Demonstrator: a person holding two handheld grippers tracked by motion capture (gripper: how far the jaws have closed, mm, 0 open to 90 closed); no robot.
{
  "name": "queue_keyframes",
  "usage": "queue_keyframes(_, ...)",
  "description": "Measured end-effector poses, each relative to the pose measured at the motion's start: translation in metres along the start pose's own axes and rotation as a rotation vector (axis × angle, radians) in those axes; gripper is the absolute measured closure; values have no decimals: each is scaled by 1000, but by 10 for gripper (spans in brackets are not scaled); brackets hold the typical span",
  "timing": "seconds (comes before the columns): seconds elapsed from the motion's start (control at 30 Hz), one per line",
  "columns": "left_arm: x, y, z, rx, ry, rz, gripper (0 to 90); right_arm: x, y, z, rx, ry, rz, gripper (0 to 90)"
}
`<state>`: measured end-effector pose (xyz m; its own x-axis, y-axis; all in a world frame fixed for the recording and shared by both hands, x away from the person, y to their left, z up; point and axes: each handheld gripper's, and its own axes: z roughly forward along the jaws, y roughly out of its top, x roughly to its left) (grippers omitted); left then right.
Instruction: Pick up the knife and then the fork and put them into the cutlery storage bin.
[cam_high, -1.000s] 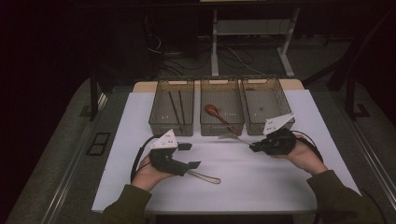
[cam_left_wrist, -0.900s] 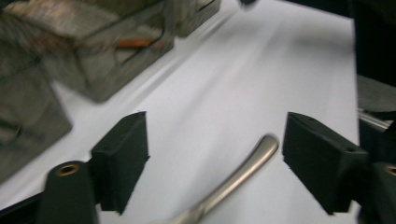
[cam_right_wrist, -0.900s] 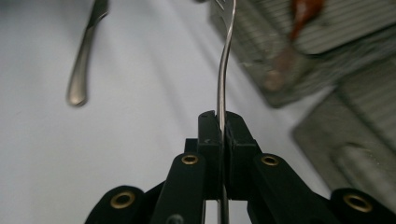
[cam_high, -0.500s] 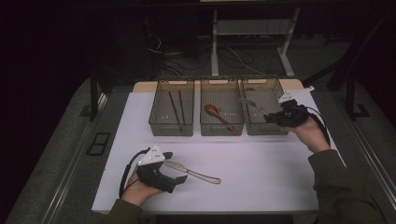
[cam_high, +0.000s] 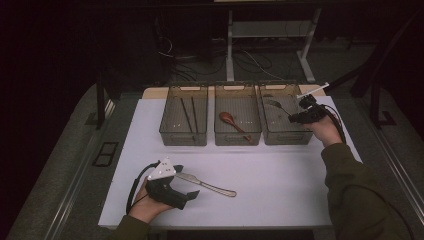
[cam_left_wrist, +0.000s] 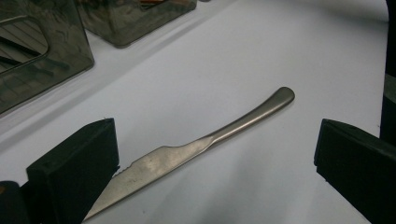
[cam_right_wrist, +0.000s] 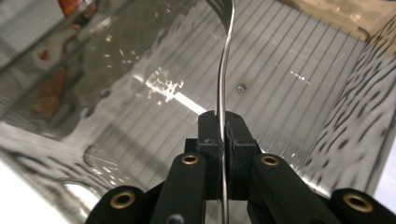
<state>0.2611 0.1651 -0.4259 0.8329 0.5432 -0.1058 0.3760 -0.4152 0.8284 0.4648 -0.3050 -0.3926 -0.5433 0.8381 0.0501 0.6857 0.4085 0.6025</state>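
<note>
Knife: the metal knife (cam_left_wrist: 196, 154) lies flat on the white bench (cam_high: 280, 190), in front of the left bin, its blade end between the jaws of the left gripper (cam_high: 187, 187) and its handle pointing away from that gripper.
Left gripper: the jaws stand wide apart and have just been opening; in the left gripper view the knife lies between them, and the blade tip runs close past one jaw; whether it touches that jaw I cannot tell.
Fork: the fork (cam_right_wrist: 223, 84) is held over the right bin (cam_high: 280, 137), its handle in the right gripper (cam_high: 291, 118) and its tines (cam_high: 272, 104) pointing over the bin's inside.
Right gripper: the jaws are pressed together on the thin fork handle, as the right gripper view shows edge-on.
Left bin: the left bin (cam_high: 172, 135), left of the middle bin, holds a pair of dark chopsticks (cam_high: 189, 114) lying lengthwise.
Middle bin: the middle bin (cam_high: 237, 140) holds a brown wooden spoon (cam_high: 231, 121), its bowl towards the far end.
Right bin: clear ribbed floor, seen beneath the fork in the right gripper view.
</note>
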Motion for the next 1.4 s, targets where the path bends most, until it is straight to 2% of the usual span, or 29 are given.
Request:
queue_keyframes(0.13, 0, 0, 1, -1, -3, -2, 0, 0, 1, 1, -13, -8, -1, 822)
queue_keyframes(0.17, 0, 0, 1, -1, -3, -1, 0, -1, 2, -2, -58, -18, 16, 602)
queue_keyframes(0.23, 0, 0, 0, 0, -3, -1, 0, -2, 2, -6, -87, -28, 23, 515)
queue_keyframes(0.33, 0, 0, 0, 0, -3, -1, 0, -2, 2, -10, -105, -27, 31, 481)
queue_keyframes(0.37, 0, 0, 1, 0, -3, -1, 0, -1, 1, -16, -126, -18, 36, 441)
queue_keyframes(0.5, 0, 0, 1, 2, -4, -2, 0, 7, -2, -36, -180, 27, 35, 383)
queue_keyframes(0.53, 1, 0, 1, 3, -4, -2, 0, 7, -2, -36, -180, 27, 35, 383)
queue_keyframes(0.63, 2, 0, 2, 12, -5, 0, 0, 18, -8, -50, -219, 47, 20, 343)
queue_keyframes(0.7, 2, 0, 2, 15, -6, 1, 4, 25, -15, -58, -236, 81, 8, 337)
queue_keyframes(0.73, 2, 0, 2, 17, -7, 0, 24, 32, -22, -64, -245, 102, -4, 309)
queue_keyframes(0.8, 3, 1, 3, 22, -5, 2, 37, 36, -27, -66, -250, 107, -16, 302)
queue_keyframes(0.93, 6, 4, 8, 51, -10, -2, 172, 51, -46, -71, -267, 141, -39, 276)
queue_keyframes(1.0, 9, 6, 10, 63, -22, 6, 256, 57, -57, -72, -281, 173, -38, 263)
queue_keyframes(1.07, 12, 9, 12, 74, -30, 18, 381, 63, -67, -70, -290, 198, -32, 252)
queue_keyframes(1.27, 25, 20, 22, 124, -37, 21, 761, 84, -95, -62, -281, 210, -49, 221)
queue_keyframes(1.33, 28, 23, 27, 148, -36, 30, 857, 89, -102, -59, -279, 214, -55, 212)
queue_keyframes(1.4, 31, 24, 34, 184, -36, 44, 885, 94, -109, -57, -281, 201, -61, 205)
